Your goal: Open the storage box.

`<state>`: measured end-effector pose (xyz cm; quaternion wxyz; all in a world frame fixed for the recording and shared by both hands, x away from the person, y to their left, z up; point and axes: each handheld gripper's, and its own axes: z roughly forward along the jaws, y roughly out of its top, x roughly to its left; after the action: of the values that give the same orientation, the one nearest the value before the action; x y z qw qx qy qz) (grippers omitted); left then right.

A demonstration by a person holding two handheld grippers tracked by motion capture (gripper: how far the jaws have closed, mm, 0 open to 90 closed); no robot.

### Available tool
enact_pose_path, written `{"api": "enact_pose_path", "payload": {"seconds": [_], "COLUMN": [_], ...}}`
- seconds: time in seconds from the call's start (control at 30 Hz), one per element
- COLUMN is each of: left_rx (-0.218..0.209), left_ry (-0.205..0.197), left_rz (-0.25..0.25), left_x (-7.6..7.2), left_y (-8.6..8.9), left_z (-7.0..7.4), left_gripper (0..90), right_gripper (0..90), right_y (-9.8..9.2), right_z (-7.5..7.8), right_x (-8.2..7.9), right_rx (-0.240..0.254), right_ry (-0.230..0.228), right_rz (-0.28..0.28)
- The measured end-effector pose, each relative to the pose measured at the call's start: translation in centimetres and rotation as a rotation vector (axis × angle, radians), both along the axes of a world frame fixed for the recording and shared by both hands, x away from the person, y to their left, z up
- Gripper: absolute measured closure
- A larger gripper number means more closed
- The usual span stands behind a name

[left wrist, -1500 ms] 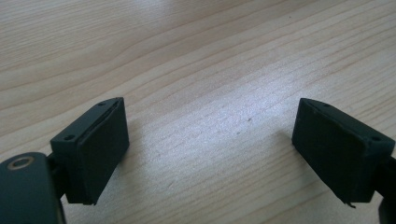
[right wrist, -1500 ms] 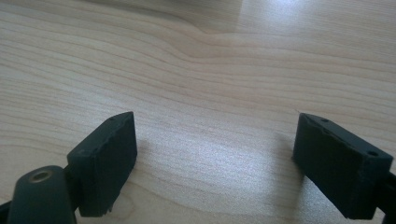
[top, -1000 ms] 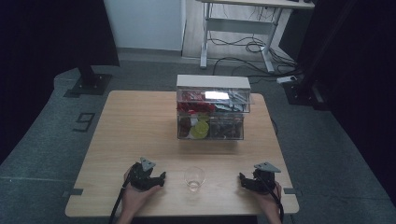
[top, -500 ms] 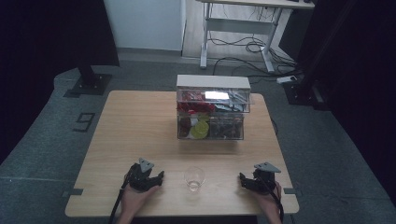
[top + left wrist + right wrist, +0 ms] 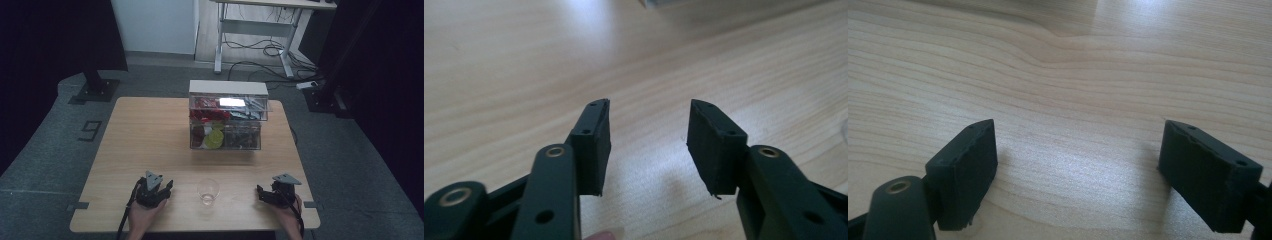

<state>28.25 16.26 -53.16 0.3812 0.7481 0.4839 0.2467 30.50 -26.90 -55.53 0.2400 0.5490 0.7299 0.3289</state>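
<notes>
High view: both hands rest low at the table's (image 5: 150, 135) near edge. Left gripper (image 5: 159, 190) half-spread, jaws just closing on nothing; right gripper (image 5: 264, 194) spread wide, empty. Clear cup (image 5: 208, 191) stands between them, untouched.

Table (image 5: 150, 135) was pale wood-grain laminate, smooth, with a soft sheen where light struck it. Cup (image 5: 208, 191) looked like clear glossy plastic; the drawer box (image 5: 226, 131) had transparent glossy plastic walls under an opaque white top. Left gripper (image 5: 649, 145) and right gripper (image 5: 1078, 170) carried matt black pads, faintly rough, on smooth black plastic arms with brass-coloured metal rivets.
</notes>
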Motion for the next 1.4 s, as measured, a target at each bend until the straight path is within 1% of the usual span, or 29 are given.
{"api": "enact_pose_path", "payload": {"seconds": [0.03,0.07,0.13,0.2,0.27,0.43,0.5,0.6,0.7,0.73,0.93,0.97,1.03,1.07,1.17,1.2,1.4], "left_rx": [0.0,-0.009,-0.022,-0.029,-0.046,-0.085,-0.093,-0.114,-0.119,-0.123,-0.117,-0.111,-0.104,-0.107,-0.114,-0.123,-0.13], "left_ry": [0.0,-0.01,-0.008,-0.005,0.0,-0.009,-0.011,0.006,0.013,0.015,0.029,0.034,0.033,0.032,0.035,0.033,0.035], "left_rz": [0.0,-0.004,-0.01,-0.014,-0.019,-0.041,-0.05,-0.059,-0.066,-0.067,-0.075,-0.086,-0.088,-0.092,-0.099,-0.098,-0.108], "left_x": [0.0,-0.1,-0.2,-0.2,-0.1,-0.1,-0.1,0.1,0.3,0.4,0.7,0.9,1.0,1.2,1.4,1.5,2.0], "left_y": [0.0,0.1,0.2,0.2,0.3,0.4,0.4,0.5,0.4,0.3,-0.2,-0.5,-0.7,-0.8,-0.9,-1.0,-1.3], "left_z": [0.0,0.2,0.3,0.3,0.4,0.9,1.0,1.2,1.2,1.2,1.4,1.6,1.8,2.1,2.4,2.7,3.2], "left_gripper": [57.6,60.0,64.9,67.8,71.0,76.8,78.7,83.2,86.4,87.3,89.9,90.0,90.0,90.0,90.0,90.0,90.0], "right_gripper": [15.9,15.9,15.9,16.0,16.0,16.0,16.1,16.3,16.7,16.9,17.3,17.5,17.5,17.6,17.5,17.3,17.4], "right_y": [0.0,0.0,0.0,0.0,0.0,0.0,0.0,0.0,-0.1,-0.1,-0.1,-0.1,-0.1,-0.1,-0.1,-0.1,-0.1], "right_z": [0.0,0.0,0.0,0.0,0.0,0.0,0.0,0.0,0.0,0.0,0.0,0.0,0.0,0.0,0.0,0.0,0.0], "right_x": [0.0,0.0,0.0,0.0,0.0,0.0,0.0,0.0,-0.1,-0.1,-0.2,-0.3,-0.3,-0.3,-0.3,-0.3,-0.3], "right_rx": [-0.001,-0.001,-0.001,-0.001,-0.001,-0.002,-0.002,-0.002,-0.002,-0.001,0.0,-0.001,-0.001,-0.001,0.0,0.003,0.003], "right_ry": [-0.001,-0.001,-0.001,-0.001,-0.001,-0.001,-0.001,-0.002,-0.004,-0.004,-0.004,-0.004,-0.005,-0.004,-0.004,-0.002,-0.002], "right_rz": [0.0,0.0,0.0,0.0,-0.001,-0.001,-0.002,-0.001,0.0,0.0,-0.001,-0.001,-0.001,-0.002,-0.002,-0.002,-0.002]}}
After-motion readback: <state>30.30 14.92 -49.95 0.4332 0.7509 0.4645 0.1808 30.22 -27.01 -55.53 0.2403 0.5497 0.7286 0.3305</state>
